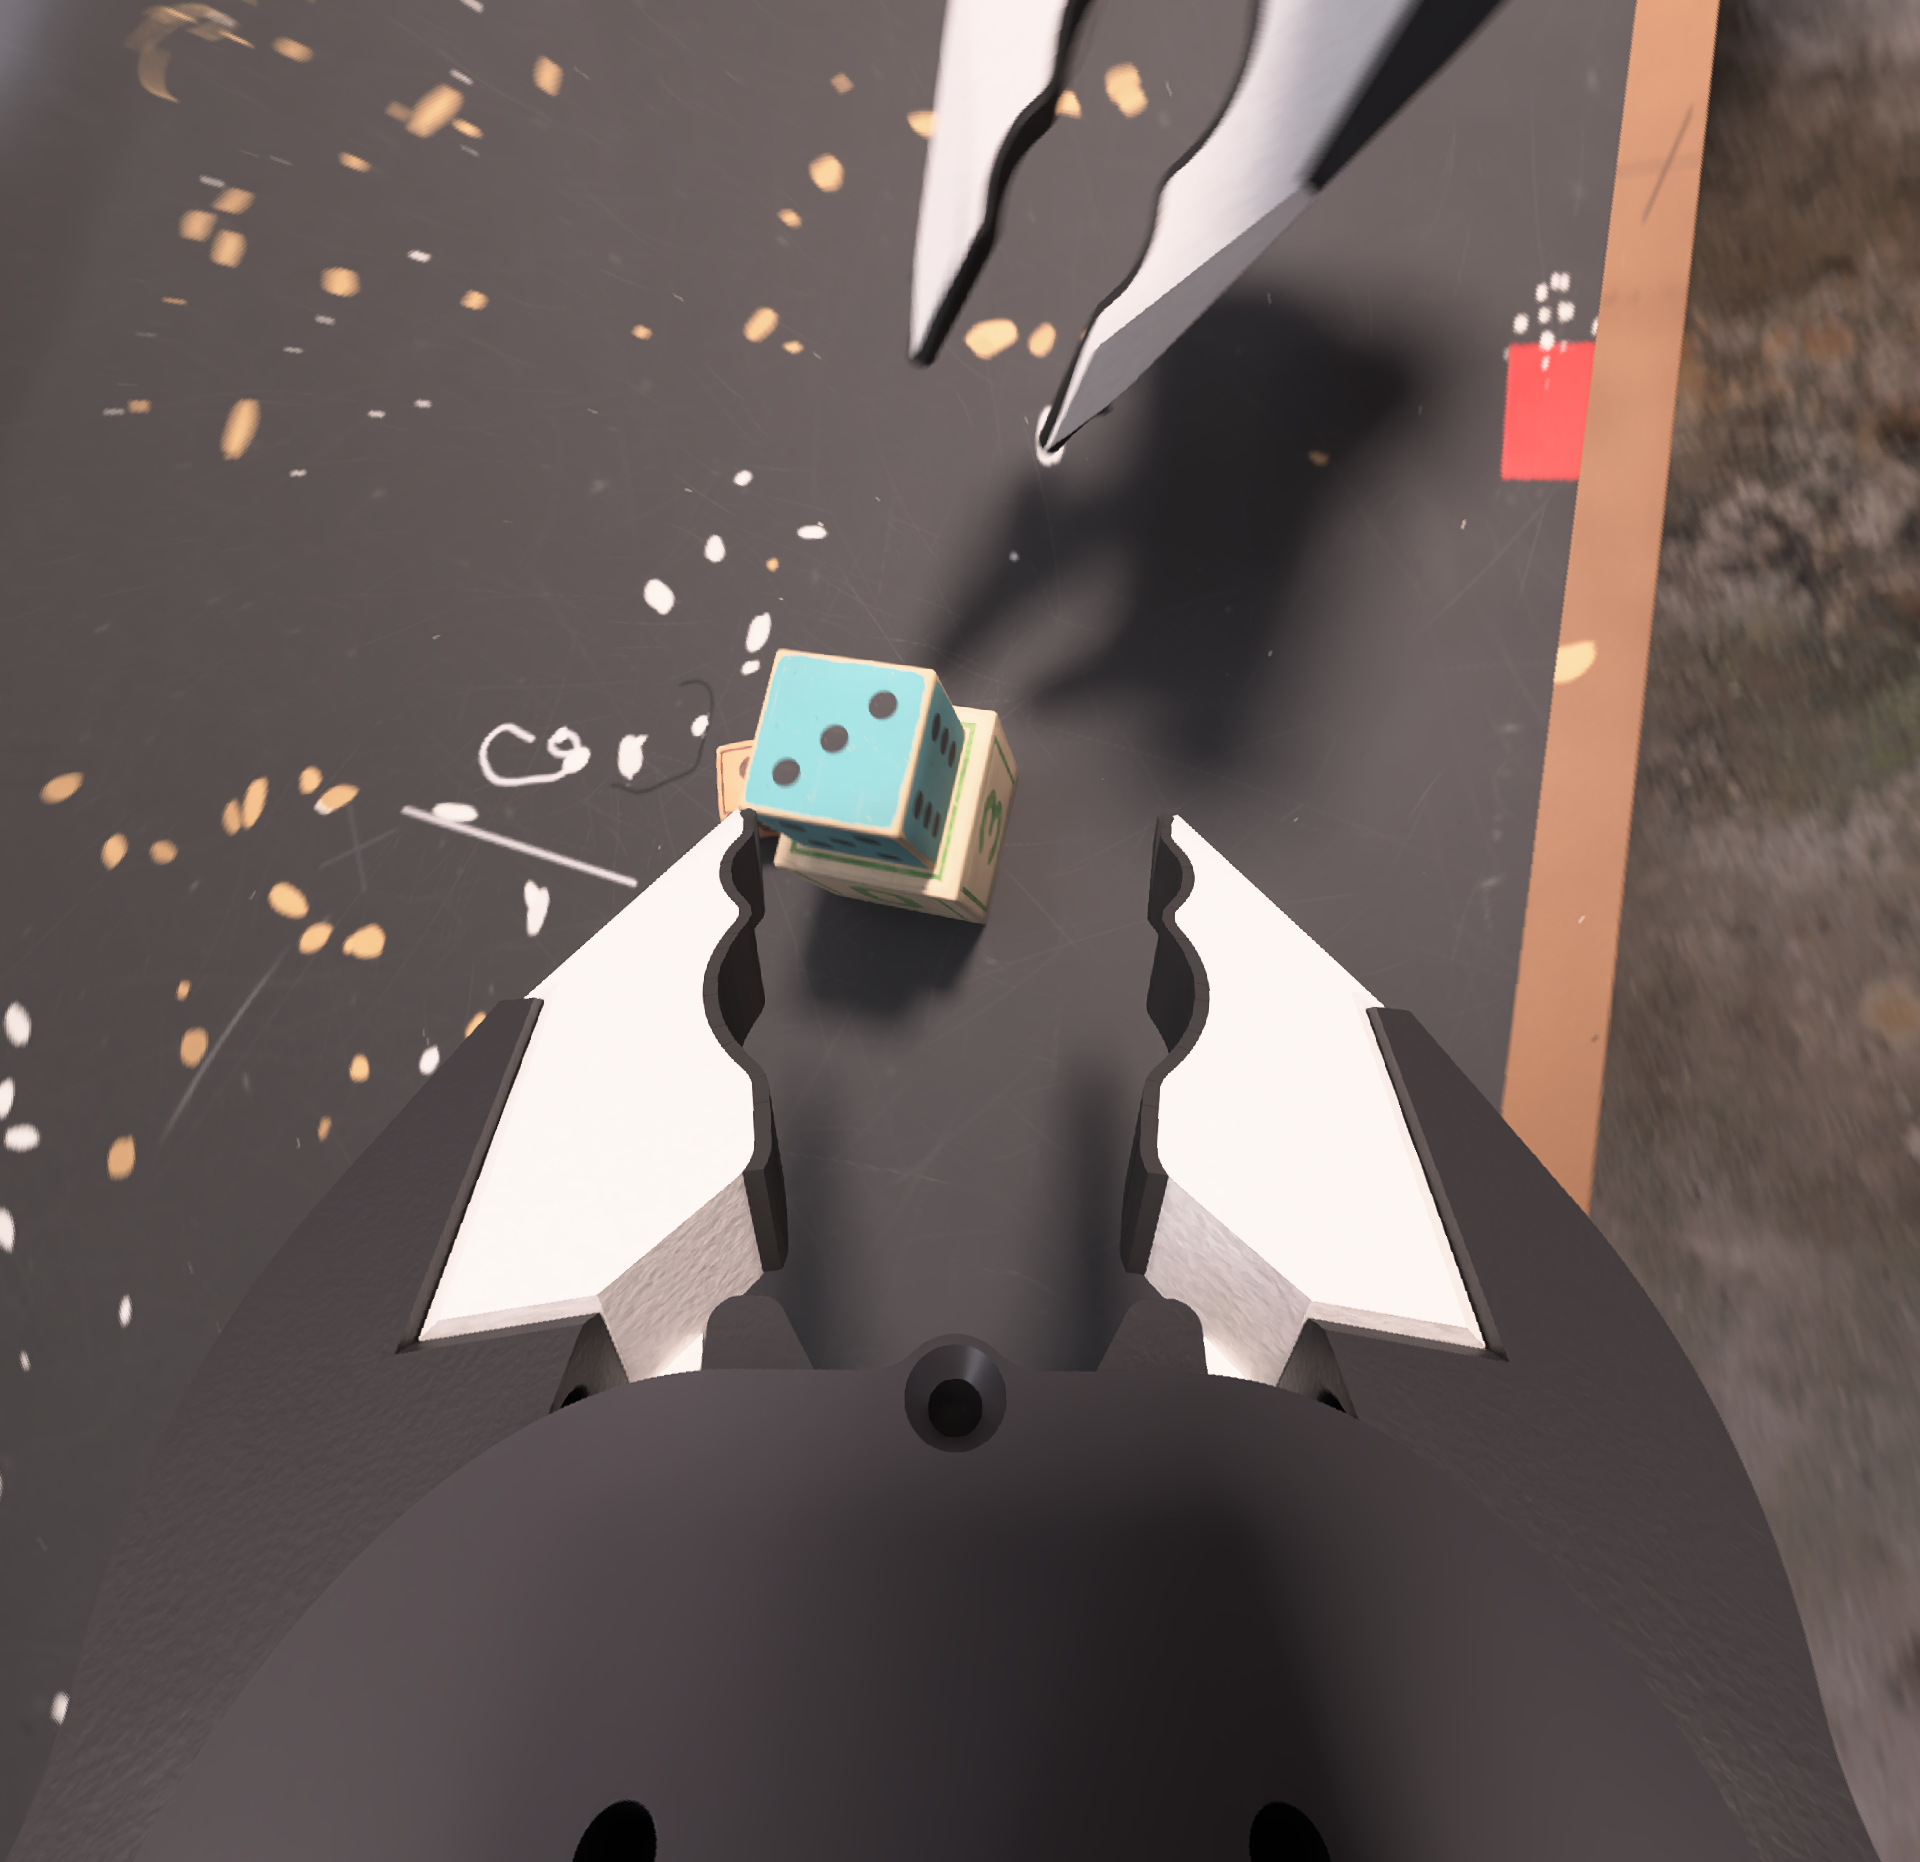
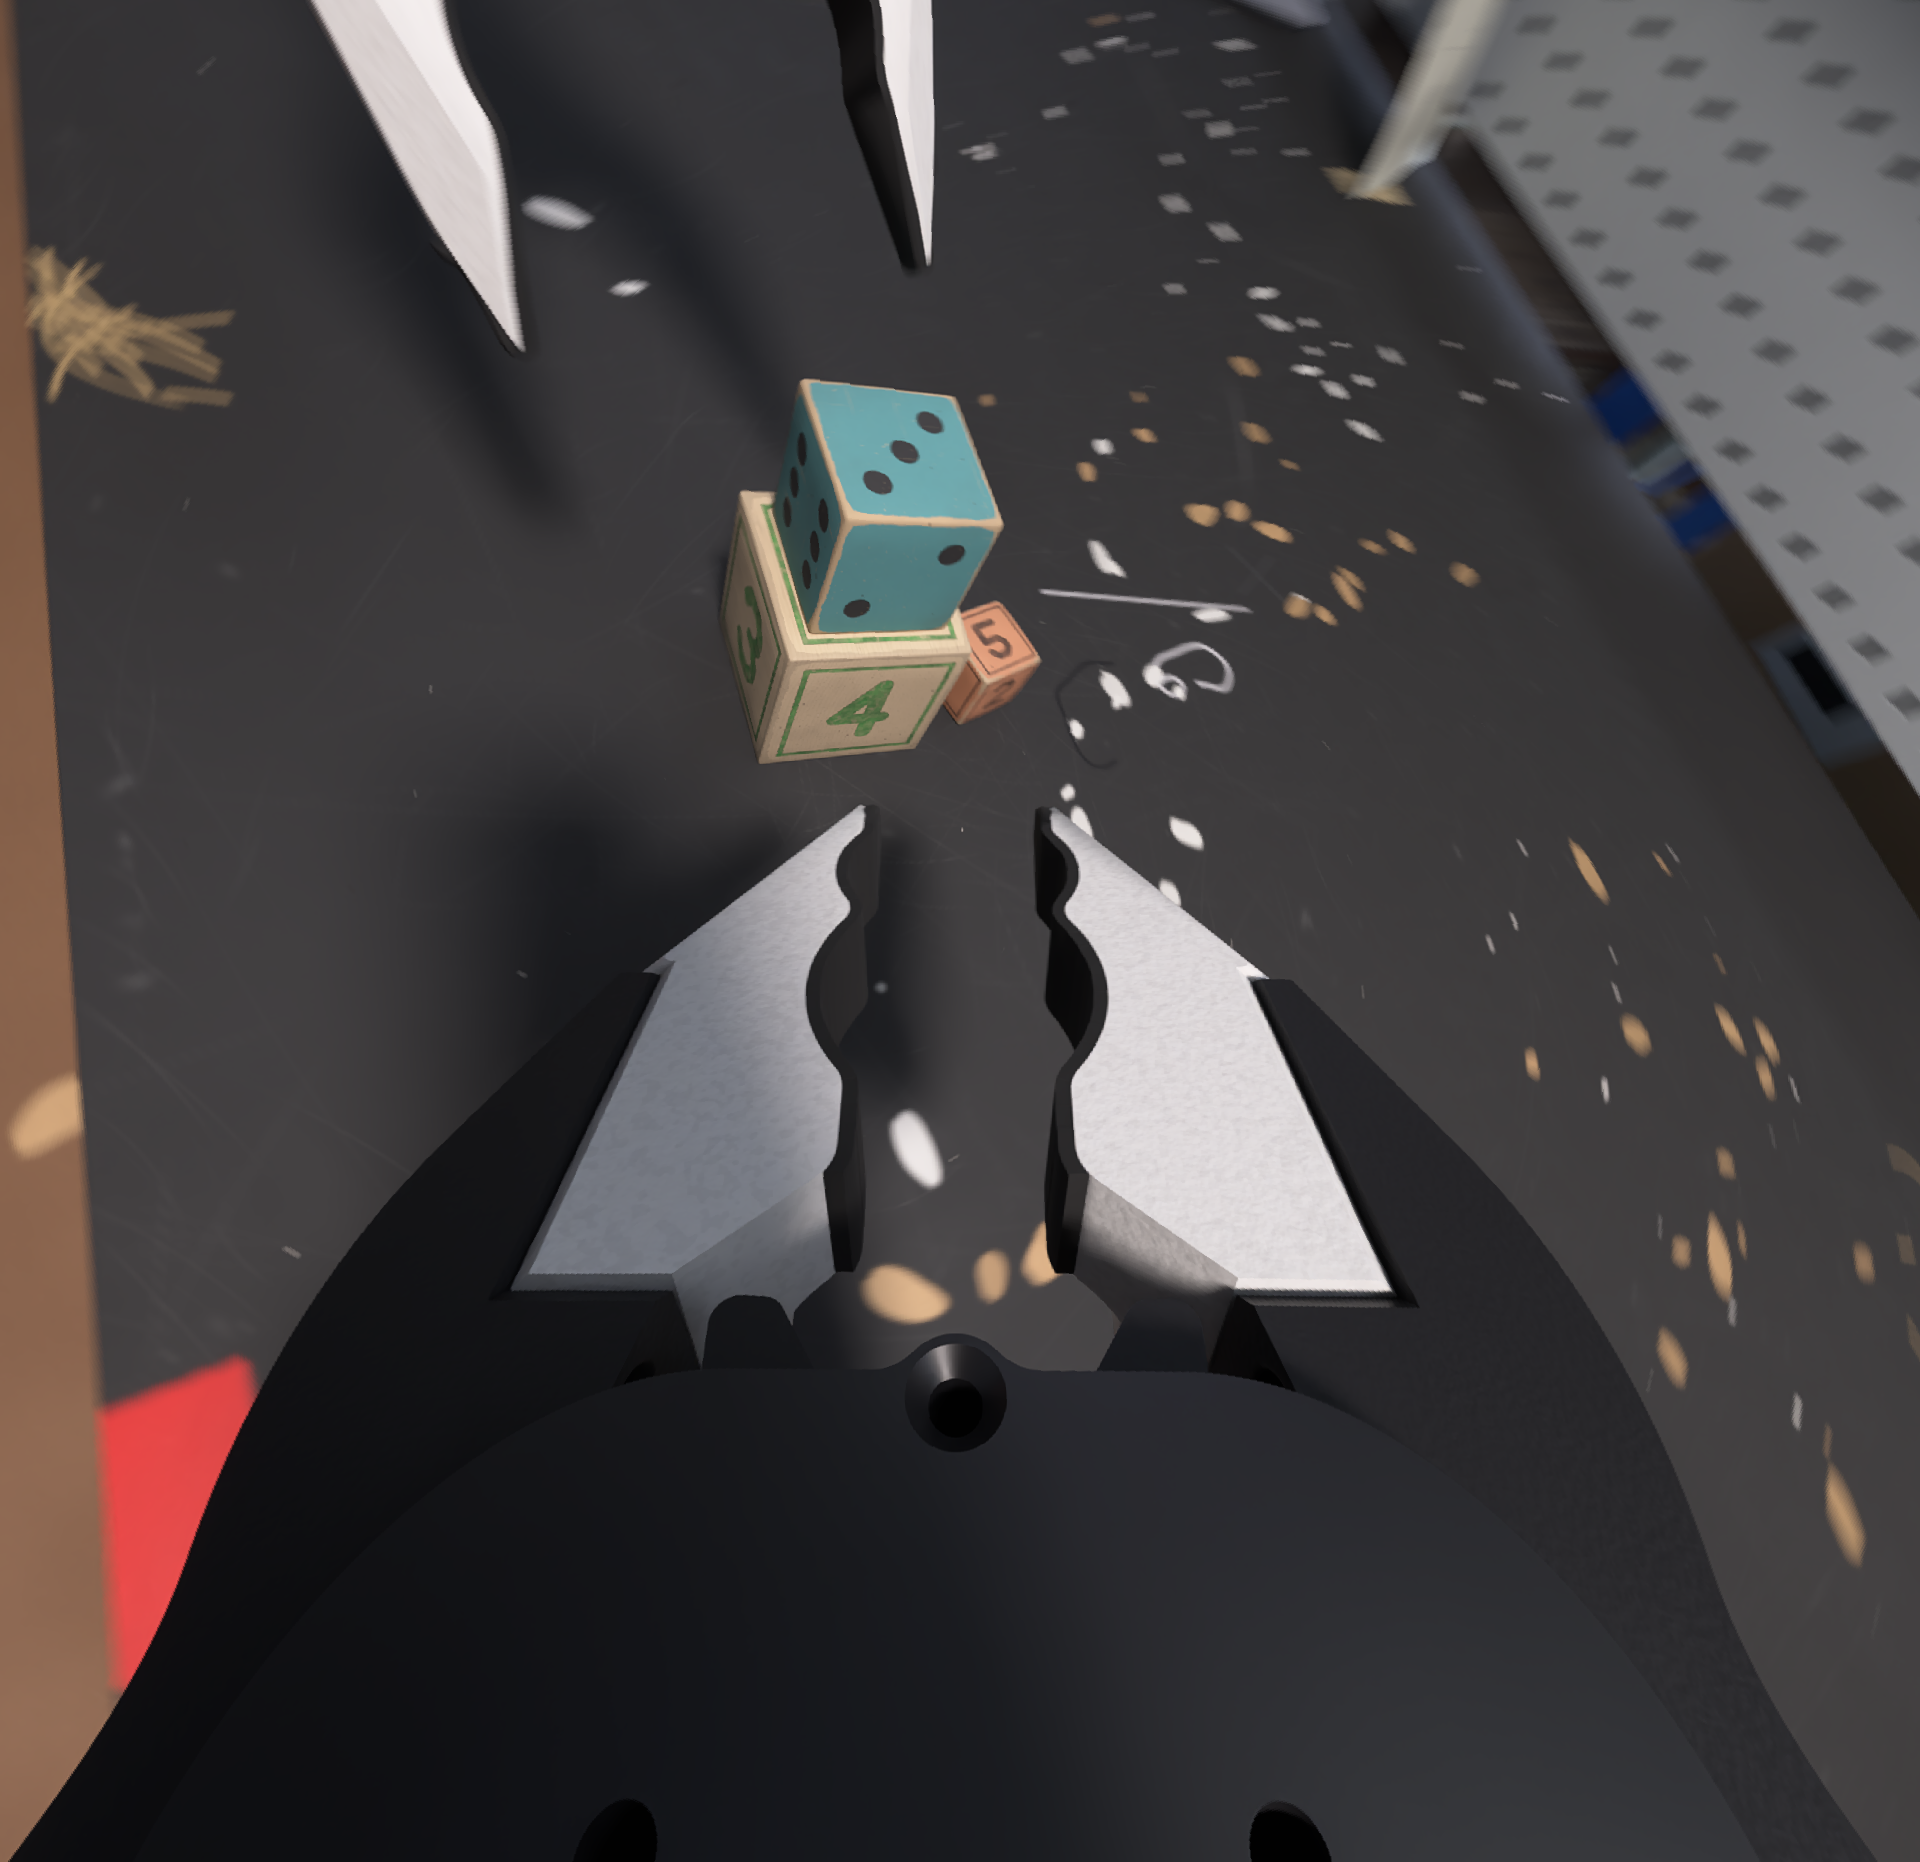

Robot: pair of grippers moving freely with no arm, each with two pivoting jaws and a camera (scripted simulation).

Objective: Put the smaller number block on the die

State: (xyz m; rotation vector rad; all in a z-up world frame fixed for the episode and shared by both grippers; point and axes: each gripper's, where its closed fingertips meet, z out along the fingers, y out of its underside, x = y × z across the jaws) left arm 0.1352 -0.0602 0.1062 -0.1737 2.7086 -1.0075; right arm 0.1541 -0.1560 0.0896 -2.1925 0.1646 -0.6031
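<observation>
Near the table's [image 1: 1621, 669] wooden edge, teal die [image 1: 847, 747] atop cream block [image 2: 831, 685], small orange block [image 2: 992, 659] alongside, both hand-held grippers [image 1: 956, 825] [image 2: 956, 815] open, empty.

Light: bright, from above; soft overall.
Shadows: dark patch on table [image 1: 416, 586] beside die [image 1: 842, 747]; broad soft shadow under far gripper.
Glare: near-white fingers [image 1: 623, 1085] in left view, greyer in right.
Focus: die [image 2: 894, 503] and cream block [image 2: 852, 690] sharp.
Blur: smeared paint flecks and pegboard [image 2: 1714, 306] toward edges.
Distortion: wide-angle stretch at borders.
</observation>
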